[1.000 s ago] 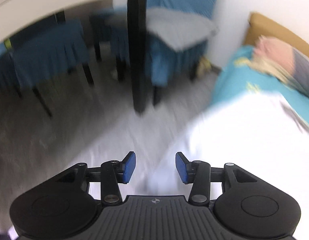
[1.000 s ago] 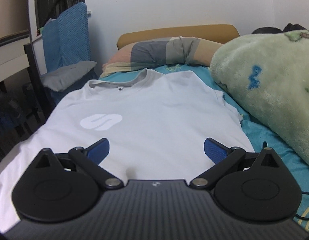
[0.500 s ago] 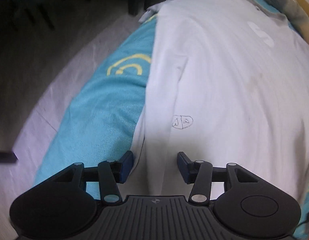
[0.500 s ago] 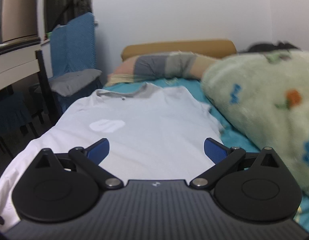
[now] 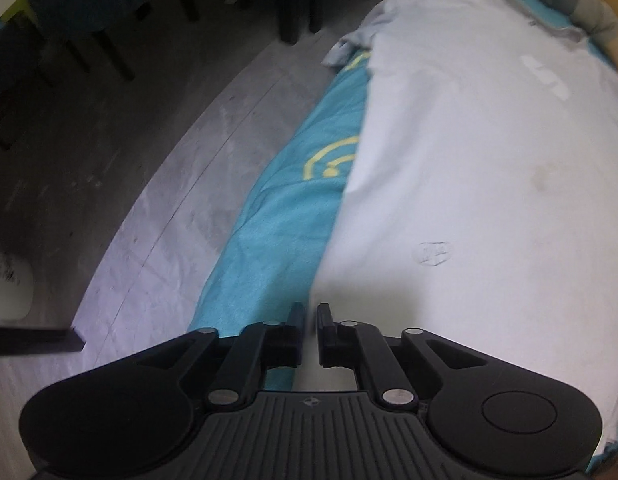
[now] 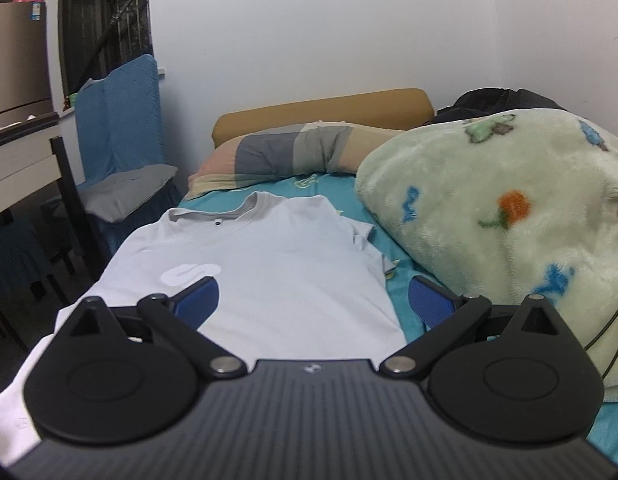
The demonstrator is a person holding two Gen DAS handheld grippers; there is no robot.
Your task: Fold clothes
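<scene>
- The white T-shirt [image 6: 269,276] lay spread flat, front up, on the bed's teal sheet [image 5: 277,216], its collar toward the striped pillow [image 6: 285,152] and the tan headboard [image 6: 321,110].
- The left hand-held gripper [image 5: 311,320] pointed steeply down at the shirt's side edge near the hem, where white cloth met teal sheet. Its jaws were closing, only a narrow gap left, and the shirt's edge sat in that gap; whether the pads already pressed the fabric I cannot tell.
- The right hand-held gripper [image 6: 314,298] hovered low over the hem end of the shirt with its blue pads [image 6: 199,298] wide apart and nothing between them.
- A pale green fleece blanket [image 6: 501,208] was heaped just beside the shirt's right sleeve.
- A blue-covered chair [image 6: 121,120] stood on the grey floor [image 5: 157,184] beside the bed.
</scene>
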